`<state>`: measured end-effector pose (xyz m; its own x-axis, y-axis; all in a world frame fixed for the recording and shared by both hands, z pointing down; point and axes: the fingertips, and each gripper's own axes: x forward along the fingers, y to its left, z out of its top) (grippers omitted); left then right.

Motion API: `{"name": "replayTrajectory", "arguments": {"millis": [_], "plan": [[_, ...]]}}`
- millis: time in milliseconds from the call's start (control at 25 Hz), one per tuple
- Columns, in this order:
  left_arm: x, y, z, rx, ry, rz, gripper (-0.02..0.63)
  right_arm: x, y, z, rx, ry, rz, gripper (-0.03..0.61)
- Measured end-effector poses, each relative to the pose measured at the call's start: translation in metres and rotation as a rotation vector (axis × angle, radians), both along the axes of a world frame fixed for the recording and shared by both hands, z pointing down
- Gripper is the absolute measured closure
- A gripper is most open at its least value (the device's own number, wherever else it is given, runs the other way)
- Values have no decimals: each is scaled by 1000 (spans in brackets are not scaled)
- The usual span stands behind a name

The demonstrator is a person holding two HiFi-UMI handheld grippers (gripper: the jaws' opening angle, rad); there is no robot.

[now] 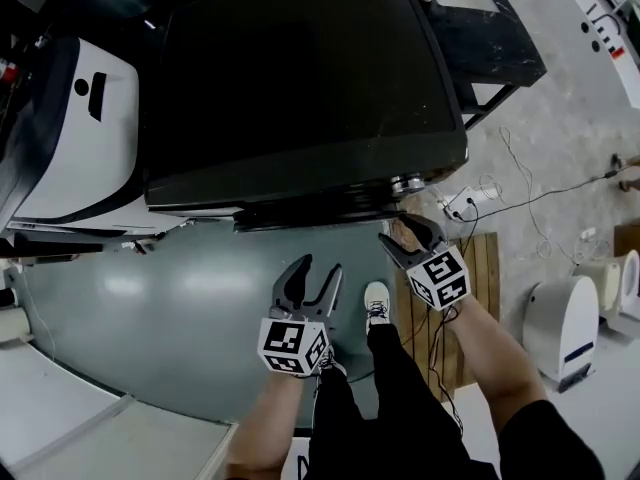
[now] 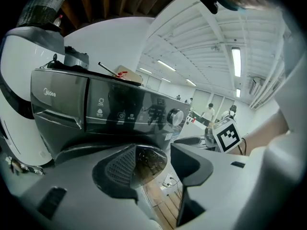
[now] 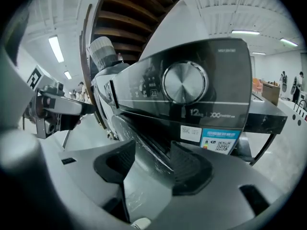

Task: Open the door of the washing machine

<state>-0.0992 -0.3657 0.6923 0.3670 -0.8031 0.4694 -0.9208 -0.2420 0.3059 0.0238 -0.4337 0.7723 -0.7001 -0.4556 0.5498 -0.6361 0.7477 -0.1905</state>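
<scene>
The black washing machine (image 1: 300, 88) fills the upper centre of the head view, its front facing the bottom of the frame; the left gripper (image 1: 318, 270) hangs at lower centre, jaws wide with nothing between them; the right gripper (image 1: 400, 230) sits at the machine's front right corner, below the knob (image 3: 184, 82), jaws apart around the door (image 3: 144, 140) edge; contact is unclear.

"Midea" brand on washing machine (image 2: 96, 114) drawer front (image 2: 57, 102). "12kg" printed on control panel (image 3: 192, 87) under knob (image 3: 184, 82). Blue sticker (image 3: 219, 140) and white sticker (image 3: 190, 133) carry QR codes; small print unreadable.
</scene>
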Motion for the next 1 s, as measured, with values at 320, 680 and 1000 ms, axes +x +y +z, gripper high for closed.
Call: {"name": "replayTrajectory", "arguments": {"millis": [320,680,1000], "plan": [[5,-21,44,-39,11,-26,383,-11,-19,57,-4,98,-99,348],[4,-28,66,-67,22,-42,379,-20,-24,74,-13,129,-112,353],[6,-22,75,-88,41,-44,379,-19,-21,75,-22,140,-83,371]]}}
